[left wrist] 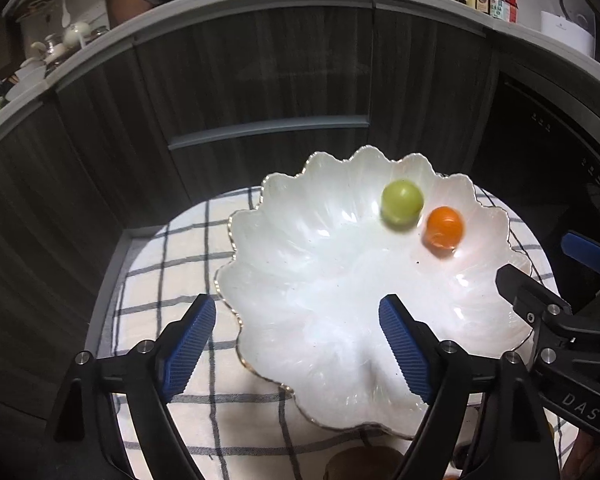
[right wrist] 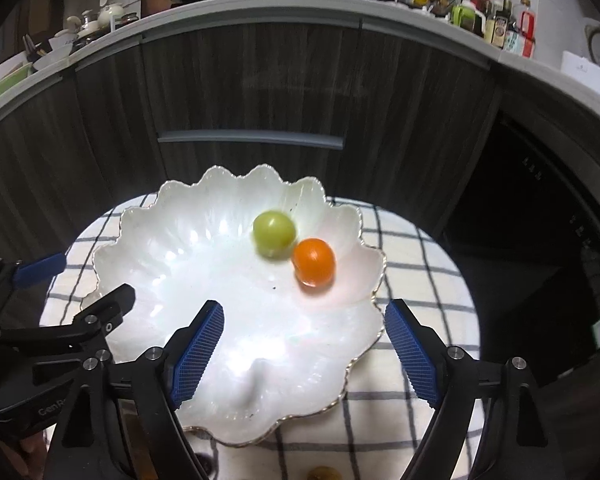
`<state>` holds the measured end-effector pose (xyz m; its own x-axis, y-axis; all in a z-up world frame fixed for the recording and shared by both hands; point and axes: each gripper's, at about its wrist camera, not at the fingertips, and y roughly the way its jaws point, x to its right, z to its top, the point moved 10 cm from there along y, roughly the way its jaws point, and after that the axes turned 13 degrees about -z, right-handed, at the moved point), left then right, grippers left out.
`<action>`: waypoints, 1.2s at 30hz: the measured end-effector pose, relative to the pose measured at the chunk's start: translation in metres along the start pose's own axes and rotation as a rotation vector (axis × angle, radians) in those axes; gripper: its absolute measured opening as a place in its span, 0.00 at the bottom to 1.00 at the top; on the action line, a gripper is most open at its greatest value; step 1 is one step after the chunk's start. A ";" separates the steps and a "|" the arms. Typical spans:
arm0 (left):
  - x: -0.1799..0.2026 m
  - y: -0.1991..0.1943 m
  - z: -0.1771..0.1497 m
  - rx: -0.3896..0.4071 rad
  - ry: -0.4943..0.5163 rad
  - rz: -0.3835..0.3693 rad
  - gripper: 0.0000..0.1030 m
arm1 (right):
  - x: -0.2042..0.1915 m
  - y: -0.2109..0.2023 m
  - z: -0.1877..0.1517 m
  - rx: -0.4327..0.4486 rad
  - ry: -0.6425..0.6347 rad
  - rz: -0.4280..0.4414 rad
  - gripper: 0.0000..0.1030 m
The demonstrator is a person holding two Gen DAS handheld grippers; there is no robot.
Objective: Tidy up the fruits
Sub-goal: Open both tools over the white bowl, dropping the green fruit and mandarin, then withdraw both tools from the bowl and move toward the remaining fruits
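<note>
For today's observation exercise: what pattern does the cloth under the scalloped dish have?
White cloth with a dark grid check, clearest in the right wrist view.

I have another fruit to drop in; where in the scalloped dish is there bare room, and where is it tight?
The white scalloped dish is bare across its near and left parts, between both open grippers' fingers and the left rim. It is crowded only at the far right, where the green fruit and the orange fruit sit close together near the rim. Checked cloth right of the dish is bare too.

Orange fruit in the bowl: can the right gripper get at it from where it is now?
Probably yes. The right gripper is open and empty above the bowl, the orange fruit ahead; only the green fruit crowds one side.
</note>
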<state>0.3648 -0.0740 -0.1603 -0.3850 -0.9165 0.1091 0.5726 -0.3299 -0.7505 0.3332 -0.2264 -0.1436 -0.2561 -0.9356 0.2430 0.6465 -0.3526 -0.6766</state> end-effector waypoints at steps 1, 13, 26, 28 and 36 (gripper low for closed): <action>0.000 -0.004 0.000 0.009 -0.003 0.005 0.87 | 0.002 -0.002 0.001 0.003 0.003 -0.005 0.85; 0.011 -0.047 -0.012 0.032 -0.035 0.024 0.93 | 0.025 -0.049 0.001 0.051 0.068 -0.009 0.85; 0.023 -0.097 -0.027 0.073 -0.043 0.041 0.93 | 0.036 -0.098 -0.010 0.095 0.071 -0.011 0.85; 0.026 -0.104 -0.030 0.081 -0.039 0.048 0.93 | 0.038 -0.103 -0.014 0.097 0.073 -0.008 0.85; 0.037 -0.118 -0.044 0.087 -0.027 0.053 0.93 | 0.048 -0.118 -0.028 0.101 0.074 -0.015 0.85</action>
<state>0.2509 -0.0587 -0.0963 -0.3332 -0.9387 0.0888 0.6530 -0.2977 -0.6964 0.2246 -0.2288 -0.0712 -0.3160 -0.9280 0.1975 0.7104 -0.3695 -0.5990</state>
